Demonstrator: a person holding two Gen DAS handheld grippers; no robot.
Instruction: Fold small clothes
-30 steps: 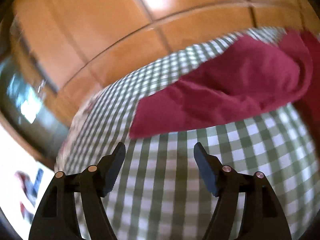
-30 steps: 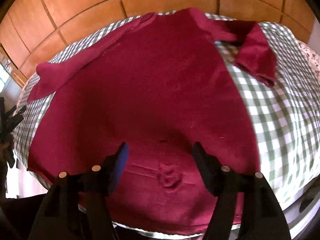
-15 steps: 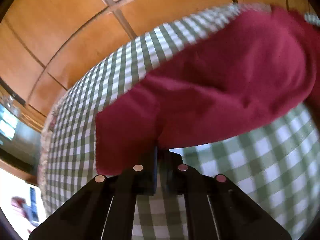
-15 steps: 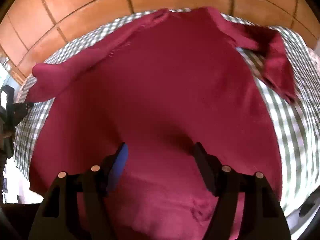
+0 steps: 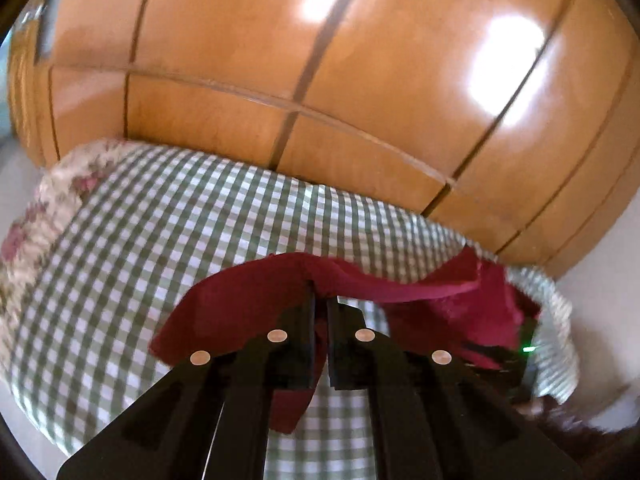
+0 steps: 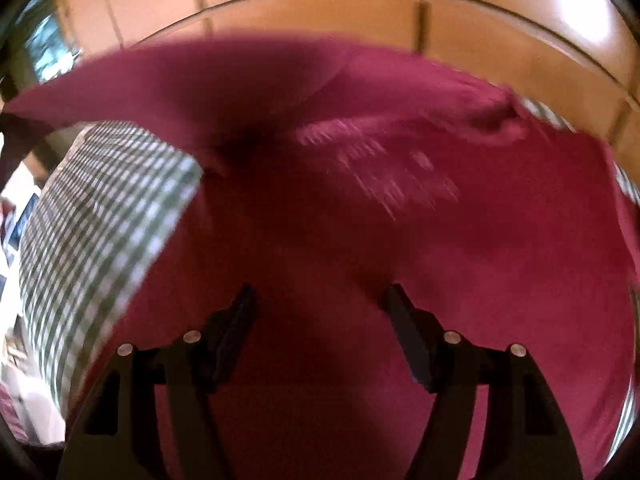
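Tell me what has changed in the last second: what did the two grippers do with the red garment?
The left gripper, open a second ago, closed its fingers on the sleeve of the red garment and has lifted it off the checked cloth, carrying it toward the garment's body. The right gripper stayed open above the garment and holds nothing. The checked cloth and wooden panels are as before.
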